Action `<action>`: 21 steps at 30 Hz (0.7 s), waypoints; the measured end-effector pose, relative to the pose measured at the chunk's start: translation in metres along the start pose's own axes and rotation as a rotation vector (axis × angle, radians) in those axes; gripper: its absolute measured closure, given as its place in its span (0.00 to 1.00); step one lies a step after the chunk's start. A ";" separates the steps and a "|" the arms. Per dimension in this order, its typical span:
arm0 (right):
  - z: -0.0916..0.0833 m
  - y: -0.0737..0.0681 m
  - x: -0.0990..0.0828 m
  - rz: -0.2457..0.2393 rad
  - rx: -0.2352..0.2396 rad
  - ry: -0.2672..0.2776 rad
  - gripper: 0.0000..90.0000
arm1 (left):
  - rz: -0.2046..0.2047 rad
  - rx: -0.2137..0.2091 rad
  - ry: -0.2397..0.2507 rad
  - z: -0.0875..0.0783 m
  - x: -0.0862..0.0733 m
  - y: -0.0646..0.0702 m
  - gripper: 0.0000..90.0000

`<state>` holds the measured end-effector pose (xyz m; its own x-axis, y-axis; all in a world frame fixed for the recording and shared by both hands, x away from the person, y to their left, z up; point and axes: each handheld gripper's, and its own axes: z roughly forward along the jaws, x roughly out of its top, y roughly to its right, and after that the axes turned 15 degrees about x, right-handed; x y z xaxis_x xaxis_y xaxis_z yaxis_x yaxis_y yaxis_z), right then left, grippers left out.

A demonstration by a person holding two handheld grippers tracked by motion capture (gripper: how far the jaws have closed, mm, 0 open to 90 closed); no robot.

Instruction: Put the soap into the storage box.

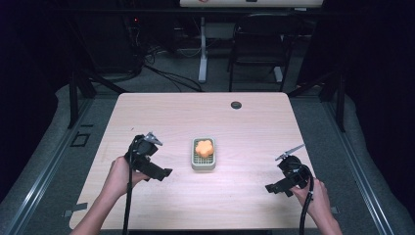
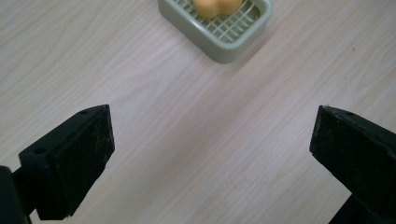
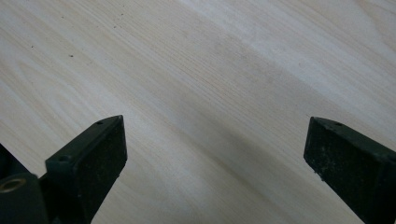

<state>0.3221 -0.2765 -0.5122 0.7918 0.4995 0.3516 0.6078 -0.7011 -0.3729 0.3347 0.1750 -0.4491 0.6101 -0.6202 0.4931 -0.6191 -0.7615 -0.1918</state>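
- We see a pale wood-grain counter [image 1: 254, 127], rectangular with rounded corners, under a spot of light in a dark room.
- Near its middle sits a small grey-green soap dish [image 1: 203, 163], a rounded rectangle with a slatted grid floor and a raised rim.
- On that grid rests an orange soap [image 1: 204, 148], a soft lobed, flower-like lump with a matte surface; it lies toward the 12 o'clock end of the dish.
- From the dish, the left gripper [image 1: 163, 173] stands at about 9 o'clock, near but apart; its black body tilts, the tips aimed toward the 4 o'clock side of the high view, with a grey three-cornered plate on top.
- In the left gripper view, its two black jaws with rough, grainy pads stand wide apart over bare wood, nothing between them; the dish [image 2: 217, 28] and the soap [image 2: 215, 6] show at 12 o'clock, well ahead of the tips.
- The left hand [image 1: 121, 175] wraps the handle from below, forearm coming in at 7 o'clock.
- The right gripper [image 1: 272, 188] lies at about 4 o'clock from the dish, well apart, tips turned toward 8 o'clock.
- In the right gripper view, its jaws also stand wide apart over bare grain, holding nothing.
- The right hand [image 1: 313, 196] holds it from 5 o'clock, a black cable trailing off the near edge.
- A small dark round grommet [image 1: 236, 105] marks the counter's far edge at 12 o'clock.
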 end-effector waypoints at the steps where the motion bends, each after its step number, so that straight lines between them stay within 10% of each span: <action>1: 0.000 0.000 0.000 0.000 0.000 0.000 0.06 | 0.000 0.004 -0.002 -0.001 -0.003 0.000 0.00; 21: 0.004 0.000 0.000 0.001 -0.002 -0.014 0.06 | -0.034 -0.010 -0.089 0.017 -0.075 0.006 0.00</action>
<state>0.3222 -0.2748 -0.5162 0.7933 0.5058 0.3389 0.6068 -0.7029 -0.3712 0.2935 0.2142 -0.5020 0.6724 -0.6085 0.4214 -0.6017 -0.7809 -0.1676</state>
